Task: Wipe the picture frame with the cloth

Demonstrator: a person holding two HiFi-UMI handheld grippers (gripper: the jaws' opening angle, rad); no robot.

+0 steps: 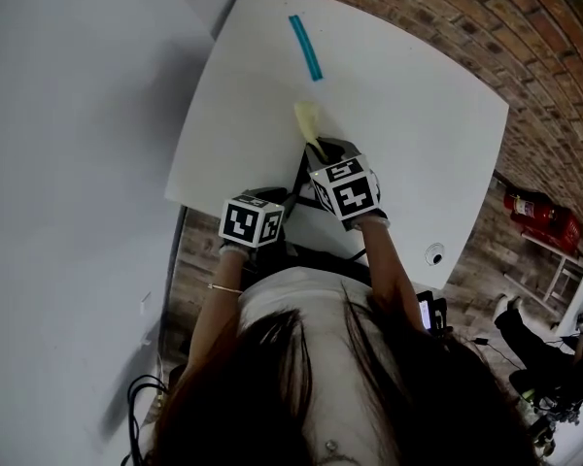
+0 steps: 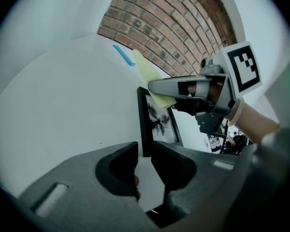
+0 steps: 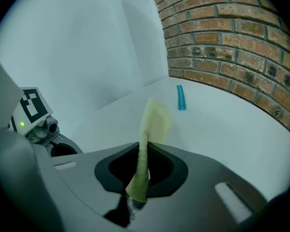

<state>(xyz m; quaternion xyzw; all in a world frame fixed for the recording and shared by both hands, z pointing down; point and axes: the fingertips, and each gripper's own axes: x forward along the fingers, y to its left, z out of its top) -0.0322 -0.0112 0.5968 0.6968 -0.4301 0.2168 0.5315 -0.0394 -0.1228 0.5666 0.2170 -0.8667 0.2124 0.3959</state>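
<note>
We work at a white bench (image 1: 408, 115) beside a brick wall (image 3: 222, 33), with a blue tube (image 1: 306, 47) lying at the bench's far side. Our left gripper's (image 2: 144, 153) jaws clamp the near edge of the upright picture frame (image 2: 157, 122). Our right gripper's (image 3: 142, 166) jaws pinch the yellow cloth (image 3: 154, 120), which lies against the frame's top corner.

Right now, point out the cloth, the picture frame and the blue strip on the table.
cloth (image 3: 144, 151), right gripper view, its twisted middle stretch.
picture frame (image 2: 157, 122), left gripper view, the printed face inside the black border.
blue strip (image 1: 306, 48), head view, its middle.
</note>
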